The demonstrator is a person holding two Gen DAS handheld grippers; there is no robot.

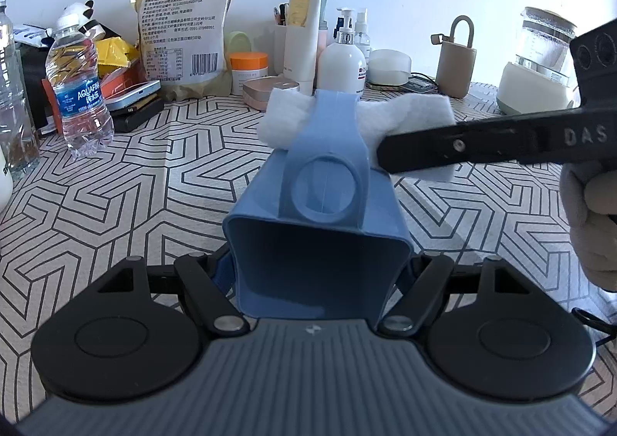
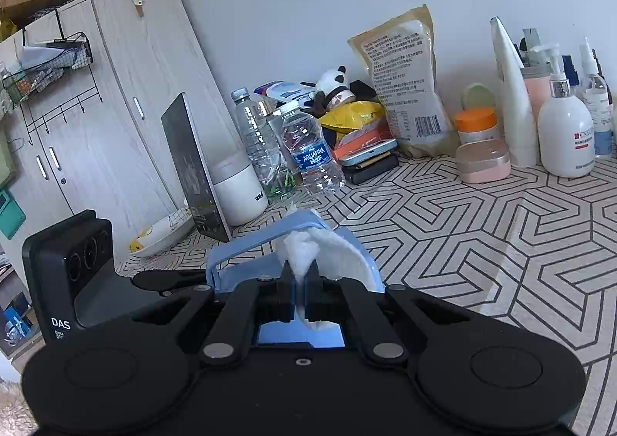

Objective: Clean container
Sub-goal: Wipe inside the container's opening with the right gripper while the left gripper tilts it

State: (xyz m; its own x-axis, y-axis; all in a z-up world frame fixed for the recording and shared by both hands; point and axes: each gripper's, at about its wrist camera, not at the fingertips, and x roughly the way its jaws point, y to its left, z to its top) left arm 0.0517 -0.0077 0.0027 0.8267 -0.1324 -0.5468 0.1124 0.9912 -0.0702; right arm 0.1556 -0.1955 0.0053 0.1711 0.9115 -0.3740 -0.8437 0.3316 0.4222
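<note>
A blue square container [image 1: 316,243] with a strap handle [image 1: 327,150] lies on its side between my left gripper's jaws, its opening facing the camera. My left gripper [image 1: 318,274] is shut on its sides. My right gripper [image 2: 297,281] is shut on a white cloth pad [image 2: 308,250], which drapes over the container's far end under the handle. In the left wrist view the right gripper [image 1: 389,156] reaches in from the right and presses the white cloth [image 1: 408,115] against the container. The container also shows in the right wrist view [image 2: 239,254].
The patterned tablecloth [image 1: 154,181] covers the table. Along the wall stand water bottles [image 1: 77,88], a food bag [image 1: 181,23], lotion bottles [image 1: 341,61], a beige flask [image 1: 457,65] and a kettle [image 1: 540,61]. In the right wrist view a tablet [image 2: 193,173] and white cup [image 2: 237,189] stand at left.
</note>
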